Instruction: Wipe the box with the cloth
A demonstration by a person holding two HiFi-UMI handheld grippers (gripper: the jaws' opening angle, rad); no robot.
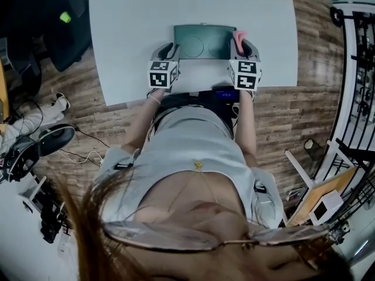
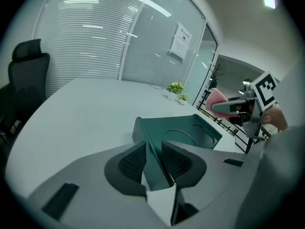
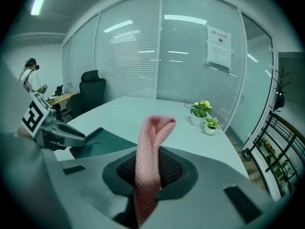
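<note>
Box [image 1: 205, 41]: dark green, open-topped, round recesses in its floor. It sat on the white table [image 1: 135, 16] near the front edge, between the two grippers.

Left gripper [image 2: 153, 162]: jaws stood apart, astride the box's near corner wall, with the wall edge between the pads. A sliver of table showed beside one pad, so I judged there was no clamp. Contact at the other pad could not be ruled out from this angle.

Right gripper [image 3: 150, 170]: jaws were closed on the pink knitted cloth [image 3: 153, 128], with a fold standing up above the pads. It was held just beside the box's right wall. No wipe contact was evident in the head view.

Judged step: steadying the box ahead of the first stroke.

How to do it well:
- Close the left jaws squarely on the wall so the light box neither slides nor tips.
- Lay the cloth's free fold flat on the surface, not the jaw tips.
- Stroke toward the held corner.
- Work the fold into the recesses.
</note>
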